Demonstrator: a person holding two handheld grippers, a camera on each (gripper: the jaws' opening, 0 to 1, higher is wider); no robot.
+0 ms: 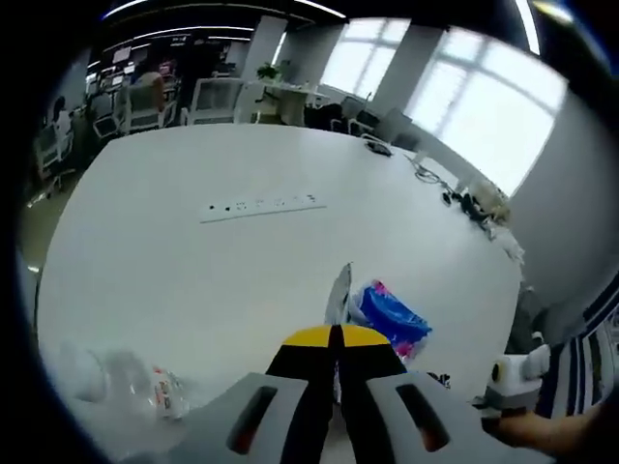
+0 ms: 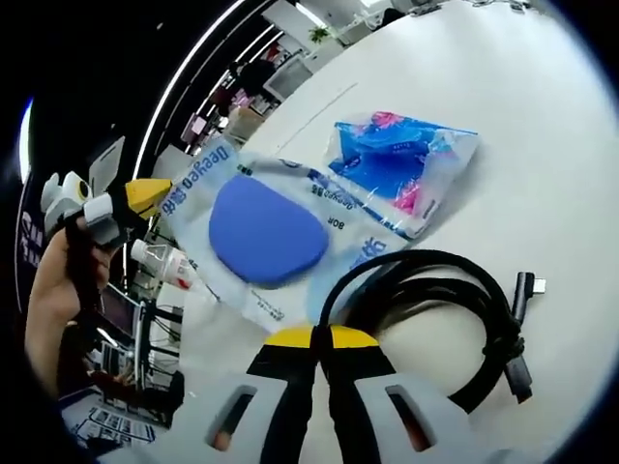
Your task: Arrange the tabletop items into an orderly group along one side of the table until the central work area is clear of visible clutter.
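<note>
Left claw (image 1: 336,340): jaws pressed together, edge of the pouch (image 1: 338,295) pinched between tips; pouch is lifted on edge, prob. for carrying to the desk side.
Right claw (image 2: 320,340): jaws closed on the cable (image 2: 440,319) loop; rest of coil lies on the desk (image 2: 542,155).
Pouch contents: clear bag w/ blue disc (image 2: 266,232) inside, printed label.
Blue pack (image 2: 401,164): plastic wrap, contents unclear; touching the pouch.
Bottle (image 1: 131,382): on its side, near desk edge, looks empty.
Power strip (image 1: 261,205): mid-desk, apart.
Task items: bunched near one edge, not yet orderly.
</note>
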